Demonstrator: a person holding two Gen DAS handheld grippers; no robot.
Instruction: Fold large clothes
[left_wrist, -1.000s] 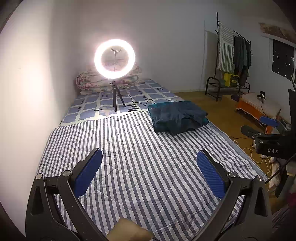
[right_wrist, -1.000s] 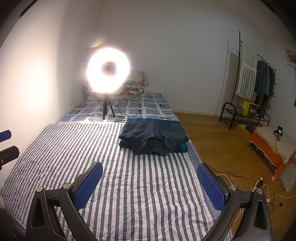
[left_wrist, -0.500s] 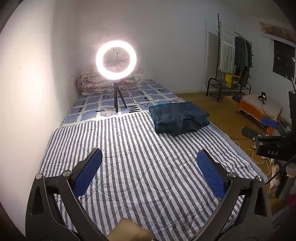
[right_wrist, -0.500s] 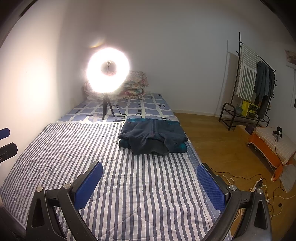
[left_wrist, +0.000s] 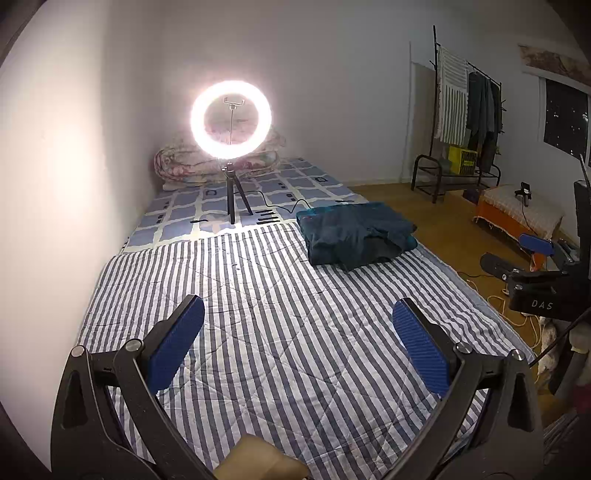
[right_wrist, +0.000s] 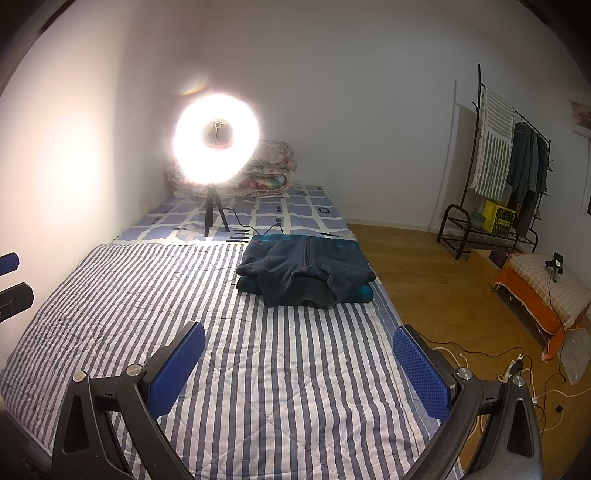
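Both grippers are hovering above the near end of the striped quilt (right_wrist: 288, 369), well apart from the clothes and touching nothing. The left gripper (left_wrist: 298, 345) is holding its blue pads (left_wrist: 177, 347) spread wide with only quilt showing between them, and the right gripper (right_wrist: 299, 365) is doing the same, its pads (right_wrist: 421, 373) framing bare stripes and a strip of wooden floor (right_wrist: 436, 280) at the right. The task's thing, a dark blue fleece garment (right_wrist: 306, 271), is lying far along the bed toward its right edge, folded into a compact bundle on top of another folded teal piece (right_wrist: 364, 291), so it is probably sitting there as a finished stack, kept to the side to leave the middle of the quilt free as a working surface. The ring light (left_wrist: 231, 120) on its small tripod is standing at the far end, beyond the quilt, likely so that it is lighting the folding area without blocking it. Judging by the open, empty jaws and the tidy bundle, the person is either pausing between garments or finishing the task. A clothes rack (right_wrist: 506, 177) is standing at the far right.
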